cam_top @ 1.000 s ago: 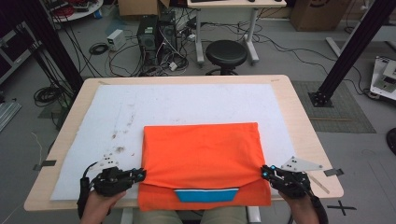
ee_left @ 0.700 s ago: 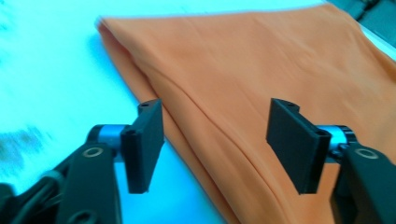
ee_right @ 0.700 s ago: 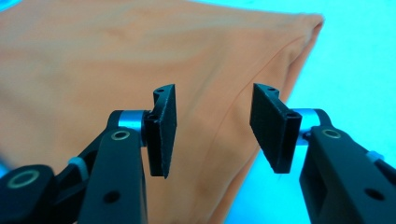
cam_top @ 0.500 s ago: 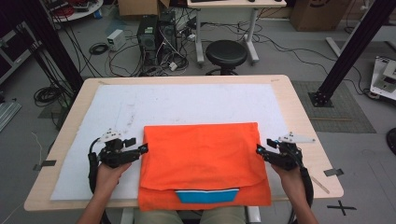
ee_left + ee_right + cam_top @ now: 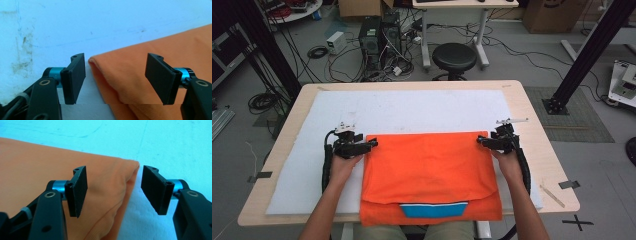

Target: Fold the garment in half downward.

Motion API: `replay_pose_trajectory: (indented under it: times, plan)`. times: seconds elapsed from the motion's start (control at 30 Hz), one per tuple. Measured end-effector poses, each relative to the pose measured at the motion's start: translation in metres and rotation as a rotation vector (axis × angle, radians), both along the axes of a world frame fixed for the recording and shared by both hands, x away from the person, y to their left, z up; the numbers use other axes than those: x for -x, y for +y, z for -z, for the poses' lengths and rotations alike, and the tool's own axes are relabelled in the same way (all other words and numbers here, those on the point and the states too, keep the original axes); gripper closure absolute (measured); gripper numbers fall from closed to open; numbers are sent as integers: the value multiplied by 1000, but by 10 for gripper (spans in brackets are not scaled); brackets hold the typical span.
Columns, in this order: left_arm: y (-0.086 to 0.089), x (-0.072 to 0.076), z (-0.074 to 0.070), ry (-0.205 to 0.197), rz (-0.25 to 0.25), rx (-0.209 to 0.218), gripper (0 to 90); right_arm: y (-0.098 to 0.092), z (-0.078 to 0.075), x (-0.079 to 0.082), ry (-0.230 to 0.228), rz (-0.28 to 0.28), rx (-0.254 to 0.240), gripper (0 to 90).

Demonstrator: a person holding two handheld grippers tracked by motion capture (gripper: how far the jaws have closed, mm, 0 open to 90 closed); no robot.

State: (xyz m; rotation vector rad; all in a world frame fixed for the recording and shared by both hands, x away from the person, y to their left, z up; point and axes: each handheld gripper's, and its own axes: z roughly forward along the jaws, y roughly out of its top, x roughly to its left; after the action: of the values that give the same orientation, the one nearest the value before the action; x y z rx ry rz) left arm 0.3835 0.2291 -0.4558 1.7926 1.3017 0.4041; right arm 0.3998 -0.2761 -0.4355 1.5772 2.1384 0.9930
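An orange cloth lies folded on the white mat, with a blue patch at its near edge. My left gripper is at the cloth's far left corner. In the left gripper view its jaws have just been opening and stand apart around the corner of the cloth, with no pad touching it. My right gripper is at the far right corner. Its jaws have also just been opening, and the cloth corner lies loose between them.
The mat covers most of the wooden table; bare mat stretches beyond the cloth to the far edge. A strip of tape and a thin stick lie at the table's right. A stool and cables are on the floor behind.
Both hands have moved away from the person along the cloth's sides, from its near corners to its far corners. The cloth lies as before.
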Motion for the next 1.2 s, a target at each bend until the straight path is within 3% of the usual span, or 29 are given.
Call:
replay_pose_trajectory:
  times: [0.13,0.27,0.47,0.6,0.73,0.77,0.8,0.93,1.03,1.07,1.1,1.17,1.2]
  plan:
    - [-3,-2,0,23,-4,-24,387,2,4,-5,21,-6,13,430]
    - [-8,-2,0,25,-15,-75,516,3,6,-6,41,-22,19,550]
    - [-9,-1,0,27,-33,-75,806,5,8,-6,60,-43,41,802]
    - [-12,-3,-2,6,-53,-62,845,8,6,-6,24,-71,90,846]
    - [-11,-13,-10,-1,-68,-17,853,7,1,-10,-49,-33,103,848]
    - [-12,-16,-11,-19,-74,-5,853,7,0,-12,-61,-22,101,848]
    - [-12,-17,-11,-33,-82,13,853,6,-1,-14,-62,-15,95,848]
    - [-13,-30,-10,-3,-83,29,854,3,-3,-24,-70,17,84,848]
    - [-15,-33,-11,-7,-84,27,854,3,1,-29,-30,32,57,841]
    - [-15,-33,-10,-4,-80,17,853,3,3,-29,0,32,55,819]
    - [-15,-33,-9,3,-76,11,853,3,4,-29,2,36,75,745]
    - [-13,-33,-7,11,-76,17,852,1,3,-27,-5,63,74,528]
    - [-13,-33,-6,11,-77,20,852,-1,2,-26,-11,88,72,470]
